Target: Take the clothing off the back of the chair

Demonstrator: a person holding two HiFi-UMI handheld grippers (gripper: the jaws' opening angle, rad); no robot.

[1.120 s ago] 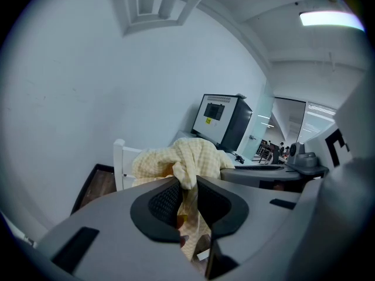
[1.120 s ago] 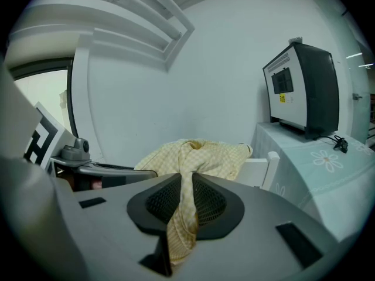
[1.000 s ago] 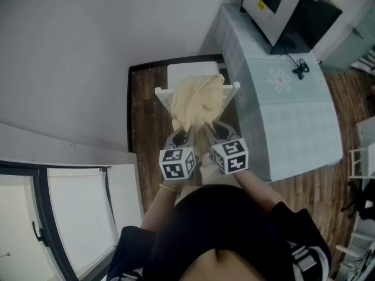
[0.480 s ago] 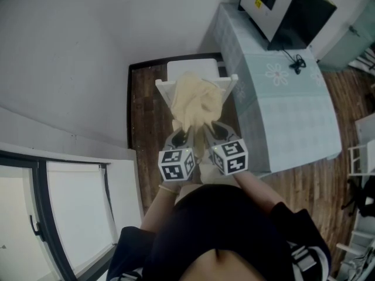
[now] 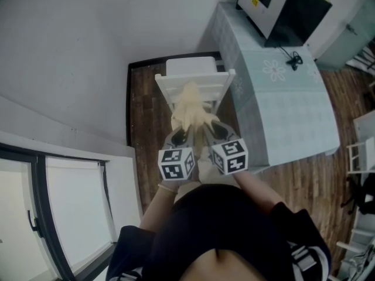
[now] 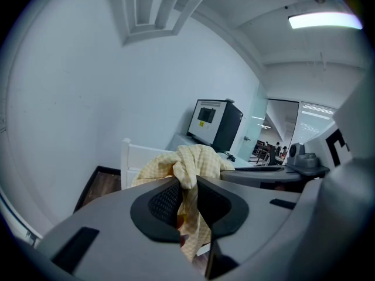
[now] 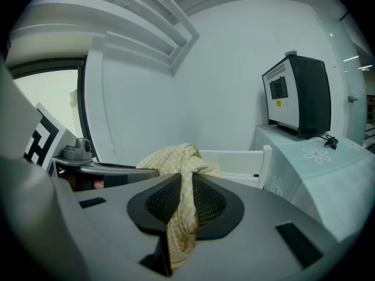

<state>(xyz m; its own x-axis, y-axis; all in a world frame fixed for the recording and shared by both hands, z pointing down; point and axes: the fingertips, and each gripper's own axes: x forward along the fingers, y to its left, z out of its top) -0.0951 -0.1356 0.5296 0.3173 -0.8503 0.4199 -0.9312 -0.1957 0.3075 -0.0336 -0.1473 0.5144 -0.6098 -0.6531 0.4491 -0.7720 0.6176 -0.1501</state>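
A pale yellow checked garment (image 5: 190, 107) hangs bunched between both grippers, just in front of the white chair (image 5: 193, 81) by the wall. The chair's top rail now shows bare. My left gripper (image 5: 183, 134) is shut on the cloth, a fold (image 6: 190, 174) pinched between its black pads. My right gripper (image 5: 212, 131) sits close beside it, shut on another fold (image 7: 186, 180) that trails down through its jaws. The white chair back (image 7: 234, 160) stands behind the cloth in the right gripper view.
A table with a pale floral cloth (image 5: 281, 98) stands right of the chair, carrying a black and white box-like appliance (image 5: 281, 4) with a cable. White walls close in on the left and behind. Wooden floor (image 5: 140, 110) shows around the chair.
Both grippers have pulled the garment back toward me. It has come off the chair's top rail, which now shows bare, and the cloth hangs in a narrower bunch.
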